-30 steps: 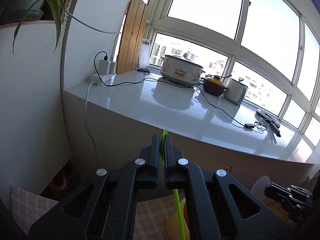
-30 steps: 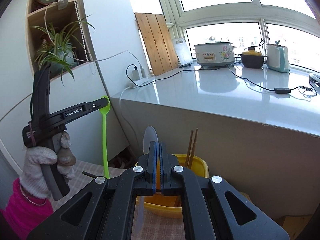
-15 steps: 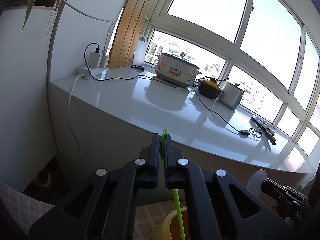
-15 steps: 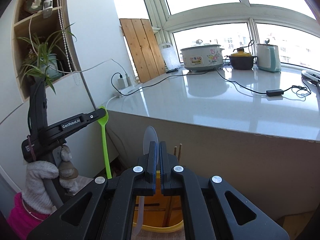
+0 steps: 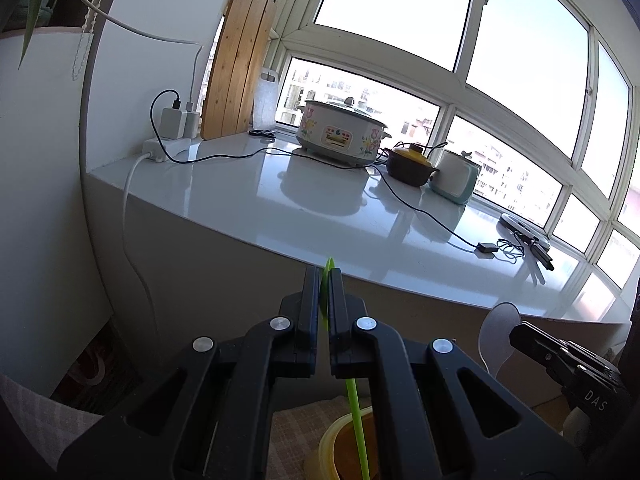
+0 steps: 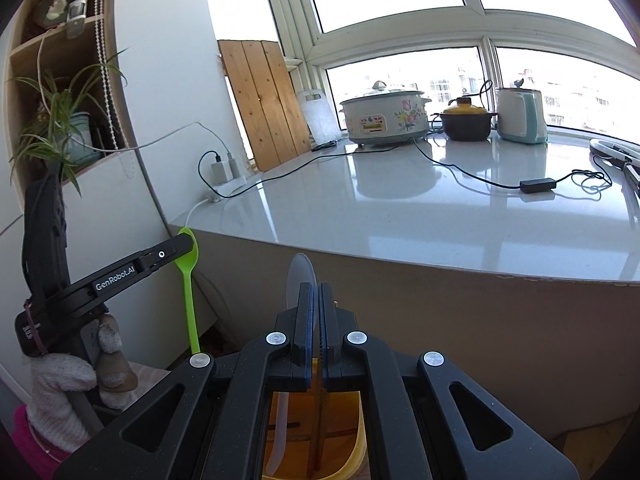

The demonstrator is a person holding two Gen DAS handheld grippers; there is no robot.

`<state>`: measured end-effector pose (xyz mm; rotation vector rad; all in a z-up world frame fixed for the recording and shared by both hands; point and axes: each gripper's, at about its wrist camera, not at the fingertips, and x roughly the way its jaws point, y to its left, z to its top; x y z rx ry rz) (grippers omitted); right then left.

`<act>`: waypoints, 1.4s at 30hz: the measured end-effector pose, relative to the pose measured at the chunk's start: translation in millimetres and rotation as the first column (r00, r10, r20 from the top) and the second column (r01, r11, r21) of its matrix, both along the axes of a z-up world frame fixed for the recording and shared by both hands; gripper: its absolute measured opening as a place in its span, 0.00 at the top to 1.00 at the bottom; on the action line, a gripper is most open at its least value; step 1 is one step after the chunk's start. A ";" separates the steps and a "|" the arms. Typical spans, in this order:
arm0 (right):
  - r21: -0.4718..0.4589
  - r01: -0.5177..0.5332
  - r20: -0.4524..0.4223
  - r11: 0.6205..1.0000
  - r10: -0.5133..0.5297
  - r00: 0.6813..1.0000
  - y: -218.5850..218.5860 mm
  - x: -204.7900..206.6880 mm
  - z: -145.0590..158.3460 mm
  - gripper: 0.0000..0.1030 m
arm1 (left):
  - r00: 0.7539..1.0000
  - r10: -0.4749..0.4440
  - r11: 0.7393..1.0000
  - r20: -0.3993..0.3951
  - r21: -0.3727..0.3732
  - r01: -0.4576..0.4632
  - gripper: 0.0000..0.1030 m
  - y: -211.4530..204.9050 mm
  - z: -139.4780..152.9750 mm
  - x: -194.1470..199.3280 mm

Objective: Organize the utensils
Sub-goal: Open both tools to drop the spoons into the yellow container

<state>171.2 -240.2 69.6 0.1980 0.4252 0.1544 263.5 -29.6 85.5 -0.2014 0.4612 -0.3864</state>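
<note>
My left gripper [image 5: 325,276] is shut on the bowl of a green spoon [image 5: 357,416]. The spoon's handle hangs down over a yellow container [image 5: 326,444]. In the right wrist view the same left gripper [image 6: 176,246] holds the green spoon [image 6: 189,300] at the left, carried by a gloved hand [image 6: 60,380]. My right gripper [image 6: 316,292] is shut on the bowl of a translucent white spoon [image 6: 301,274], whose handle drops into the yellow container [image 6: 360,450] below. Brown chopsticks [image 6: 319,420] stand in that container. The right gripper [image 5: 560,364] and white spoon [image 5: 500,330] also show in the left wrist view.
A white counter [image 6: 440,216] runs ahead under the windows, with a rice cooker [image 6: 384,118], a dark pot [image 6: 466,122], a kettle [image 6: 520,114], a cable and adapter [image 6: 538,185]. A wooden board [image 6: 264,104] leans at its left end. A checked cloth [image 5: 304,424] lies under the container.
Both hands have drifted toward the counter. The yellow container has slid under the right gripper and the green handle now hangs over it. Both grips are unchanged.
</note>
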 end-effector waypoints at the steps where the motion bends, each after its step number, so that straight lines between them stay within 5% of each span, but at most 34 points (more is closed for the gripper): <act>1: 0.003 0.005 0.005 1.000 -0.005 1.000 -0.9 0.1 1.5 0.99 | 1.000 -0.001 1.000 -0.001 0.000 0.001 0.99 -0.2 -0.1 -0.2; 20: -0.058 -0.052 -0.036 0.997 0.050 0.998 17.3 -19.8 -11.4 0.96 | 0.998 -0.058 0.998 -0.002 -0.009 0.058 0.91 10.1 9.4 -31.3; 24: -0.057 -0.057 -0.042 0.997 0.055 0.998 18.4 -31.2 -14.0 0.72 | 0.998 -0.056 0.998 -0.004 -0.010 0.056 0.91 20.6 10.5 -44.2; 28: -0.043 -0.076 -0.043 0.996 0.075 0.996 19.6 -44.6 -14.4 0.72 | 0.999 -0.046 0.999 -0.007 0.012 0.046 0.82 34.9 9.0 -62.1; 35: -0.057 -0.139 -0.038 0.989 0.137 0.990 35.7 -72.9 -14.8 0.72 | 0.998 -0.027 0.998 -0.048 0.054 0.029 0.61 67.7 -8.4 -96.8; 42: -0.051 -0.224 -0.068 0.973 0.221 0.973 51.0 -96.2 -31.0 0.72 | 0.988 0.060 0.990 -0.142 0.133 -0.041 0.61 111.0 -49.8 -131.0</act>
